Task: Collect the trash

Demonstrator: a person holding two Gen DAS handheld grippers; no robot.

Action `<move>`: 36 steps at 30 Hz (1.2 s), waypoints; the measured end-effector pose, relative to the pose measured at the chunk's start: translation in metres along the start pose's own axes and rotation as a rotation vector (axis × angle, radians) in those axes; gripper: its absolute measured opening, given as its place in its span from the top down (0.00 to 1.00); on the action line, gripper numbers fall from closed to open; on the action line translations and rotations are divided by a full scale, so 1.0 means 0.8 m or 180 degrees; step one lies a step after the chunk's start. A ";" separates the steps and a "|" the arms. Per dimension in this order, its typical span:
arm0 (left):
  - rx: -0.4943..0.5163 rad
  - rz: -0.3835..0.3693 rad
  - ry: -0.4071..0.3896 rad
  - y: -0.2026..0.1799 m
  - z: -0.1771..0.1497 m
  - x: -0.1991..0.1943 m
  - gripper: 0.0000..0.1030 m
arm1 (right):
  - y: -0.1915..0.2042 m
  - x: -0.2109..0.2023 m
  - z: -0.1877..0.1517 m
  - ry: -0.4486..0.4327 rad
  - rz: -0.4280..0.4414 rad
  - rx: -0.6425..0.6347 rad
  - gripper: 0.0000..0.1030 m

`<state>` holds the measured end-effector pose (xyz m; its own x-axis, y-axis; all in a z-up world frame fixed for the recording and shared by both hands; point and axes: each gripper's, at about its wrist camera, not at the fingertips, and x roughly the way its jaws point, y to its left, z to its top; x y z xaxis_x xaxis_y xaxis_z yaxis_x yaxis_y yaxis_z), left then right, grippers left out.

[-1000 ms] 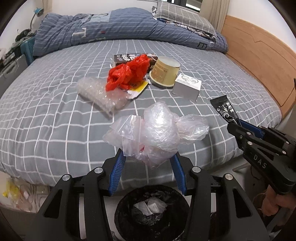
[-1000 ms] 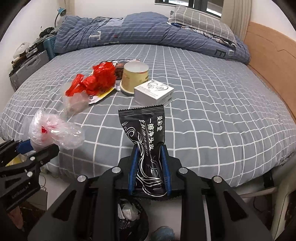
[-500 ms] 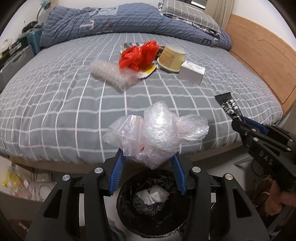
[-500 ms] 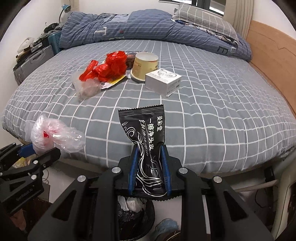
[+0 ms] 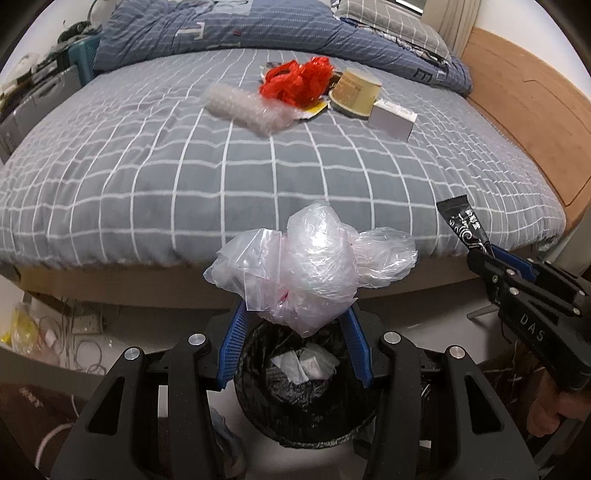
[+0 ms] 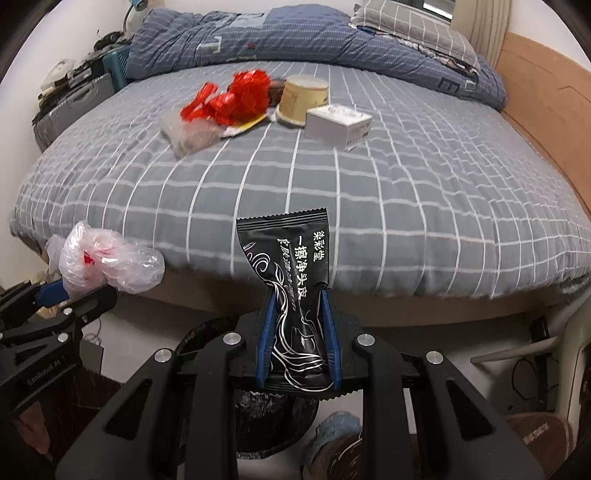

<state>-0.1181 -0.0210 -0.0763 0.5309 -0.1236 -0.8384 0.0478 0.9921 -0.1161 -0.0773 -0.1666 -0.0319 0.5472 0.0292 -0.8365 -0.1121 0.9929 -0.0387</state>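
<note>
- The clear plastic bag [image 5: 314, 266], crumpled into a wad, is clamped between the blue pads of the left gripper [image 5: 295, 332], whose fingers stand at a middling spread pressed against the bag's sides.
- Straight below that wad, at six o'clock in the left wrist view, sits the black-lined trash bin [image 5: 306, 402] on the floor, with white crumpled paper [image 5: 304, 363] inside it.
- The black sachet [image 6: 291, 288] with white lettering stands upright in the right gripper [image 6: 297, 332], whose fingers are drawn narrow and pinch its lower half.
- In the left wrist view the right gripper shows at three o'clock, with the sachet's top poking up toward one o'clock from it; part of a hand [image 5: 546, 406] grips its handle at four o'clock.
- On the bed [image 5: 147, 177], at twelve o'clock, more litter lies in a cluster: a red plastic bag [image 5: 295, 83], a bubble-wrap piece [image 5: 243, 109] at its eleven o'clock side, a tan paper cup [image 5: 354, 94] on its side, and a white box [image 5: 393, 118] just beside the cup.
- A folded blue quilt [image 5: 221, 29] and a grey pillow [image 5: 391, 26] lie at the bed's far end.
</note>
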 end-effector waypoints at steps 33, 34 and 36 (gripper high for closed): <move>-0.0178 0.0164 0.0541 0.039 -0.052 0.069 0.53 | 0.033 0.079 -0.092 0.0790 0.0106 -0.0040 0.77; -0.0177 0.0189 0.0550 0.042 -0.051 0.075 0.53 | 0.034 0.084 -0.092 0.0811 0.0102 -0.0053 0.77; -0.0201 0.0185 0.0599 0.046 -0.052 0.083 0.53 | 0.038 0.095 -0.092 0.0863 0.0115 -0.0062 0.77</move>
<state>-0.1166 0.0065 -0.1585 0.3635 -0.0740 -0.9287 -0.0345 0.9951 -0.0928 -0.1001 -0.1427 -0.1370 0.3008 0.0300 -0.9532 -0.1448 0.9894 -0.0146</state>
